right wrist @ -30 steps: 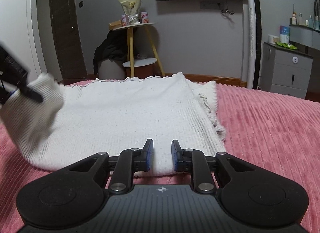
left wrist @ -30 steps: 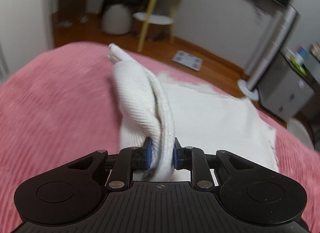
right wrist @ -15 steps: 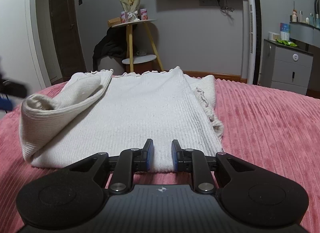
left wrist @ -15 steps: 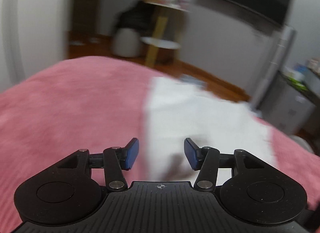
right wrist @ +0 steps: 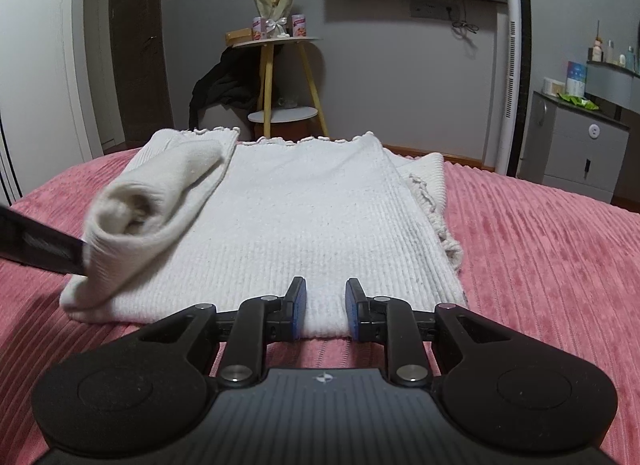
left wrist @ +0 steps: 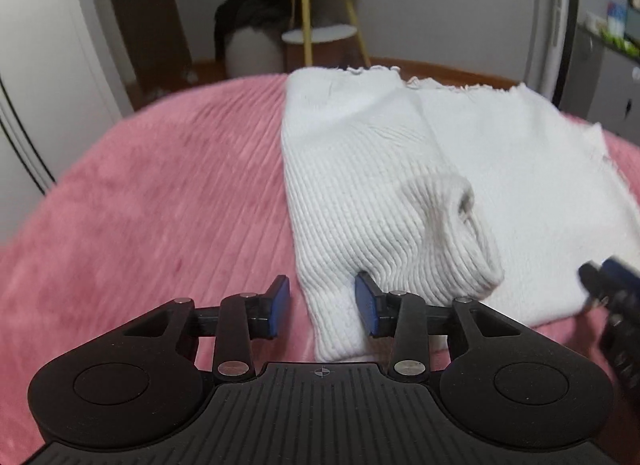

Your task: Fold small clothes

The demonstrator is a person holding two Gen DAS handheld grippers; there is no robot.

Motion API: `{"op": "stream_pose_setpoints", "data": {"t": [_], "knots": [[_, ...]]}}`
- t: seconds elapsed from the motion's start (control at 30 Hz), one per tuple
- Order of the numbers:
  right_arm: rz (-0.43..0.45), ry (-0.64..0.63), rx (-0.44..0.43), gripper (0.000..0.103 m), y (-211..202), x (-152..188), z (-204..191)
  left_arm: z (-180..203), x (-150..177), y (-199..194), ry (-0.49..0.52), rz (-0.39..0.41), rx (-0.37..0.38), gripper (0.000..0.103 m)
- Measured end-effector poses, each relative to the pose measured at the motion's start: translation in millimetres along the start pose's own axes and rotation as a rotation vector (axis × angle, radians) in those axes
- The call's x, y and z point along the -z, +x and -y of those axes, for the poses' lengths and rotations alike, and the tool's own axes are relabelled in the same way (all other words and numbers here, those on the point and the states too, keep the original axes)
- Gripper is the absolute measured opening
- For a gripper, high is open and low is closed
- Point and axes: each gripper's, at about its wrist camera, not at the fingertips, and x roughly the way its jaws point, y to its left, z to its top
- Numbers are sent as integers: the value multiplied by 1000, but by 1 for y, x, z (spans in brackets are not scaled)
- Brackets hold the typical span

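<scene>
A white ribbed knit garment [right wrist: 320, 217] lies flat on the pink bedspread [right wrist: 540, 249]. Its left sleeve [left wrist: 384, 201] is folded inward over the body and bunched into a loose roll [right wrist: 156, 201]. My left gripper [left wrist: 322, 307] is open, its jaws either side of the sleeve's near left corner, with cloth between them. It shows as a dark bar in the right wrist view [right wrist: 36, 245]. My right gripper [right wrist: 322, 311] is open at the garment's near hem, with the hem between the pads. Its tip shows in the left wrist view [left wrist: 612, 285].
The pink bedspread [left wrist: 140, 205] spreads wide to the left and right of the garment. Beyond the bed stand a yellow-legged side table [right wrist: 280, 81], a dark door [right wrist: 136, 45], a white tower fan [right wrist: 516, 77] and a grey cabinet [right wrist: 580, 145].
My left gripper has let go of the sleeve, opened and dropped back to the garment's near left corner. The sleeve now lies folded over the body. The right gripper has held still.
</scene>
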Motion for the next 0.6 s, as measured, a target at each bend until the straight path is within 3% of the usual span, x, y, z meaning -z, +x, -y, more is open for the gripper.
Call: {"op": "stream_pose_setpoints", "data": {"t": [0.07,0.1,0.13,0.2,0.37,0.5,0.6], "knots": [[-3,2,-6,21,-2,-2,0,-7,4,-10,-11,20,-20,62],[-1,4,-10,22,-4,-4,0,-14,6,-16,-22,26,-25,80],[3,5,-14,23,-6,-5,1,-23,10,-23,-39,36,-20,91],[14,-2,-17,25,-10,-8,-1,-44,23,-37,-108,46,-50,92],[-2,5,-84,30,-14,-13,-11,-90,48,-38,-251,21,-232,92],[-25,20,-142,41,-14,-18,-19,-102,53,-26,-272,-1,-236,91],[-30,10,-132,45,-13,-24,-24,-104,55,-20,-252,-11,-239,91]]}}
